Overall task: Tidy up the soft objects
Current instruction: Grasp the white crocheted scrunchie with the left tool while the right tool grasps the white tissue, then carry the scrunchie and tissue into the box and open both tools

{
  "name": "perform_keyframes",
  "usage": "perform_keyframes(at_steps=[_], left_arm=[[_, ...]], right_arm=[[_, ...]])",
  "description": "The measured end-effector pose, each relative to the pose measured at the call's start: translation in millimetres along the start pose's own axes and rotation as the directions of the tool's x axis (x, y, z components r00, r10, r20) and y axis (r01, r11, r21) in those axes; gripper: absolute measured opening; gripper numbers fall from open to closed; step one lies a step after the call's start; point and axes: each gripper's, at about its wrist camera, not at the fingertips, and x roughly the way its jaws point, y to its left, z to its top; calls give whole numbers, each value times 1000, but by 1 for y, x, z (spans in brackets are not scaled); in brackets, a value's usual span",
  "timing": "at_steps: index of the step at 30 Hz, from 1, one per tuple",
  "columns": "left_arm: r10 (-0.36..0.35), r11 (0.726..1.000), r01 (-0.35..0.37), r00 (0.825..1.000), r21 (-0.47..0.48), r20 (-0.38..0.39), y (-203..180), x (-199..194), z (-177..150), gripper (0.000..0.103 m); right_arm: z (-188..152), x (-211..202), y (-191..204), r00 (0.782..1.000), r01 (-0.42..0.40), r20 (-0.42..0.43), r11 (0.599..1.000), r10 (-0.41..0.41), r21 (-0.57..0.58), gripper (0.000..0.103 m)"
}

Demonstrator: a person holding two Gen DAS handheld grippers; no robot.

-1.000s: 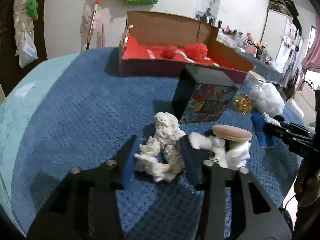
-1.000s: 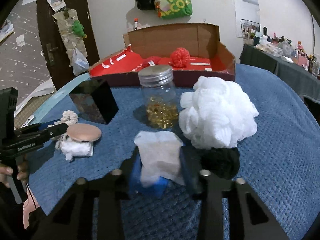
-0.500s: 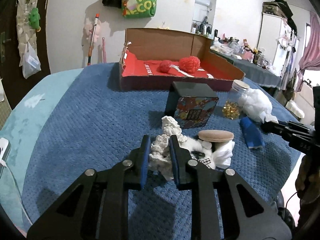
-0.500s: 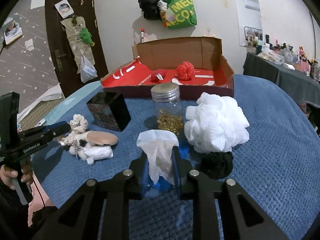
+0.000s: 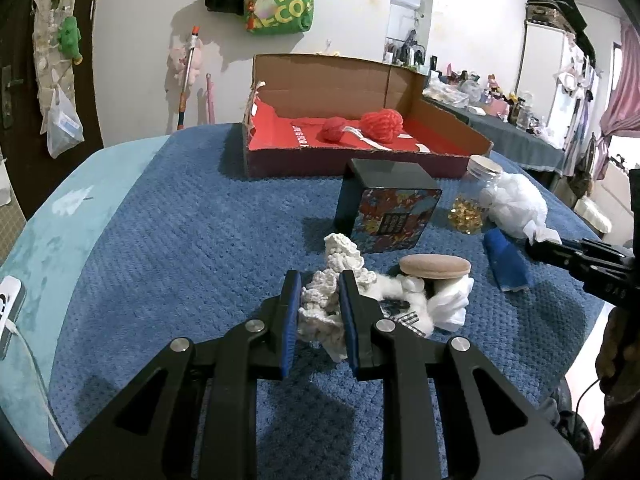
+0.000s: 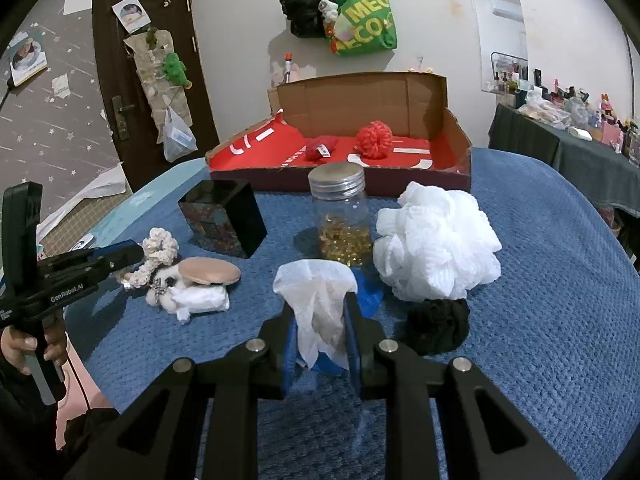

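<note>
Two red soft items sit in your box. Left gripper pinches cream crochet piece, right gripper pinches white tissue; others wait.

A glass jar with a silver screw lid, holding small golden pieces, stands on a blue textured cover spread over the surface; just left of it sits a black box with a patterned side; farther back lies an open cardboard box with a red lining, its flap raised toward the wall; on the far wall hangs a green shopping bag beside a black bag; a dark door at far left carries a hanging organiser and a green soft toy; a cluttered table stands at far right.
</note>
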Motion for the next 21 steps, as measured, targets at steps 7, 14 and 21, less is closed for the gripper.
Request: perform_keyframes(at_steps=[7,14,21], left_arm=[[21,1000,-20,1000,21,-14,2,2,4,19],[32,996,-28,999,89,-40,4,12,19,19],[-7,992,14,998,124,-59,11,22,39,19]], right_arm=[[2,6,7,1000,9,-23,1000,-10,-28,22],[15,17,35,995,72,-51,985,-81,-157,22],[31,28,61,979,171,-50,936,-196,-307,22]])
